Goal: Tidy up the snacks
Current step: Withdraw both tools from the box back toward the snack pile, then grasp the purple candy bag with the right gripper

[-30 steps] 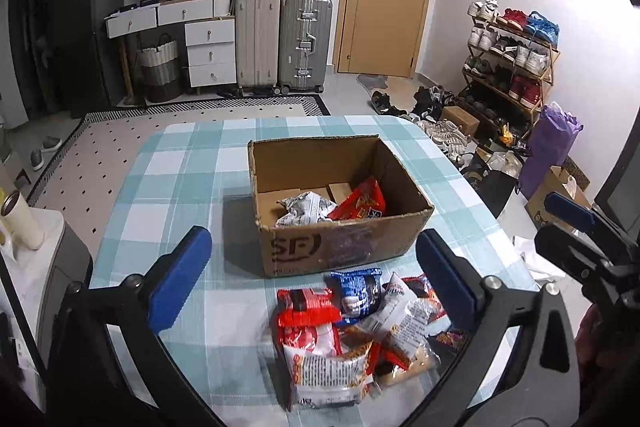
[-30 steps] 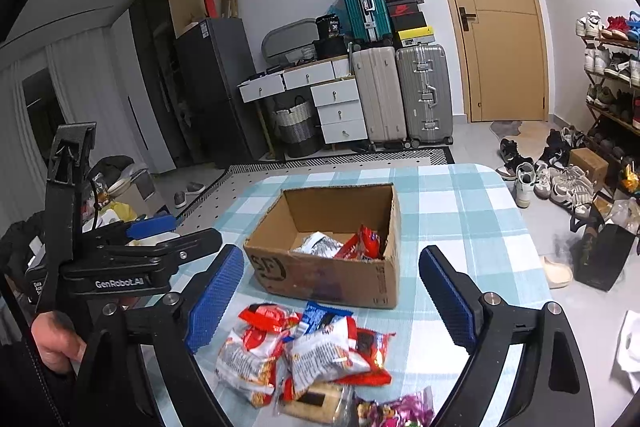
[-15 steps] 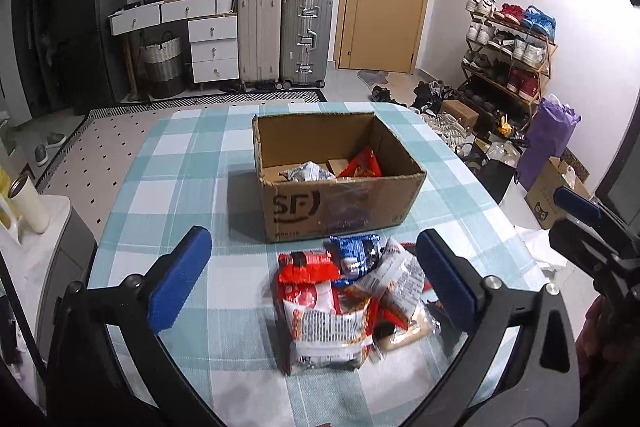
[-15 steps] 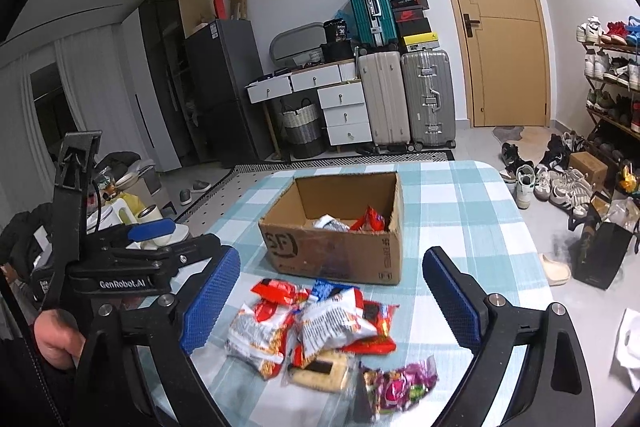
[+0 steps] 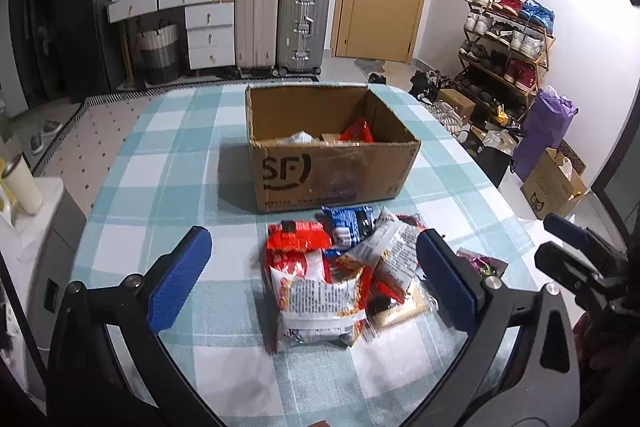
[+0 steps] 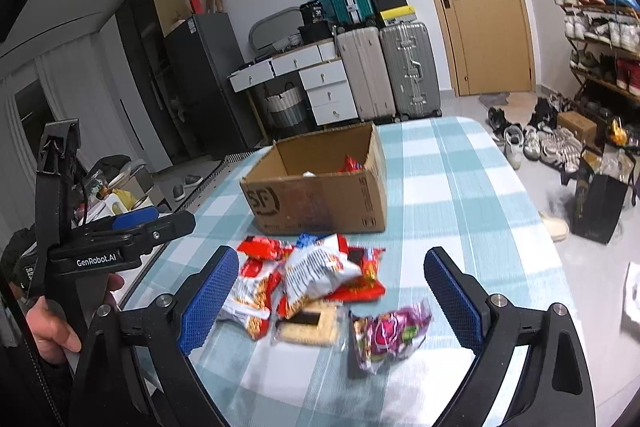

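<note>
An open cardboard box (image 5: 332, 171) marked SF stands on the checked table (image 5: 160, 171) and holds a few snack packs; it also shows in the right wrist view (image 6: 320, 191). A pile of snack packs (image 5: 340, 275) lies in front of the box. My left gripper (image 5: 316, 283) is open and empty, above and just short of the pile. My right gripper (image 6: 332, 299) is open and empty over the pile (image 6: 312, 279). A purple candy pack (image 6: 388, 335) and a cracker pack (image 6: 308, 323) lie nearest it.
The table's right edge (image 6: 536, 227) drops to a floor with shoes and bags. A white appliance with a cup (image 5: 20, 183) stands left of the table. Suitcases (image 5: 280, 19), drawers and a door line the far wall. The left gripper shows at left in the right wrist view (image 6: 132, 231).
Both grippers have drawn back and down from the box, so the snack pile now lies between their fingers. Both stay open and empty.
</note>
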Demonstrator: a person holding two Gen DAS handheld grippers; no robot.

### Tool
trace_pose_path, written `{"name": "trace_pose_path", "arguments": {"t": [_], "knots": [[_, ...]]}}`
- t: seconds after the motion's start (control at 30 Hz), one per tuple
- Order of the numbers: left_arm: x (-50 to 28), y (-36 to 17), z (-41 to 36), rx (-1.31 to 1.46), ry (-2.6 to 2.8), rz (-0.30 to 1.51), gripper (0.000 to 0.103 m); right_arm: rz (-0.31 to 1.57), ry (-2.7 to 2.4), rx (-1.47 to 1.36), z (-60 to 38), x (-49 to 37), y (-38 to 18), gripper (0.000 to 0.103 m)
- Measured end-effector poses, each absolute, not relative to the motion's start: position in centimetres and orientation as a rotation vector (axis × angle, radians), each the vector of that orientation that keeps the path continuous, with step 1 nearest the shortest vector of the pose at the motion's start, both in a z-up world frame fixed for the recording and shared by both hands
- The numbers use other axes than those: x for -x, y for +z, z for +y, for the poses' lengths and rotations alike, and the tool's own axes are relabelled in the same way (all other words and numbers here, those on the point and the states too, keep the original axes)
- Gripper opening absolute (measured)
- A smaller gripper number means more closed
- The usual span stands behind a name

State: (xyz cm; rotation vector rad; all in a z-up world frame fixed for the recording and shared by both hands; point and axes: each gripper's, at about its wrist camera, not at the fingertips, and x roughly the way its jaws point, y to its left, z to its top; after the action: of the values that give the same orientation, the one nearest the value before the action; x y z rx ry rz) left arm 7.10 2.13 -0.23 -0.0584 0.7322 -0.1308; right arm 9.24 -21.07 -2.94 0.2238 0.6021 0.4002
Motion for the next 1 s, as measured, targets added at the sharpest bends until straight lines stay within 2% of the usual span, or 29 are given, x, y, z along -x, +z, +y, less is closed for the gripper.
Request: {"name": "trace_pose_path", "arguments": {"t": [0.57, 1.0], "knots": [[-7.0, -4.8, 0.9, 0.058, -0.154, 0.795, 0.102, 0.744, 0.347, -0.300, -22.7, -10.1, -10.6, 0.095], [-7.9, -6.7, 1.2, 0.058, -0.142, 0.827, 0.102, 0.792, 0.343, -0.352, -23.5, -12.0, -13.4, 0.095]]}}
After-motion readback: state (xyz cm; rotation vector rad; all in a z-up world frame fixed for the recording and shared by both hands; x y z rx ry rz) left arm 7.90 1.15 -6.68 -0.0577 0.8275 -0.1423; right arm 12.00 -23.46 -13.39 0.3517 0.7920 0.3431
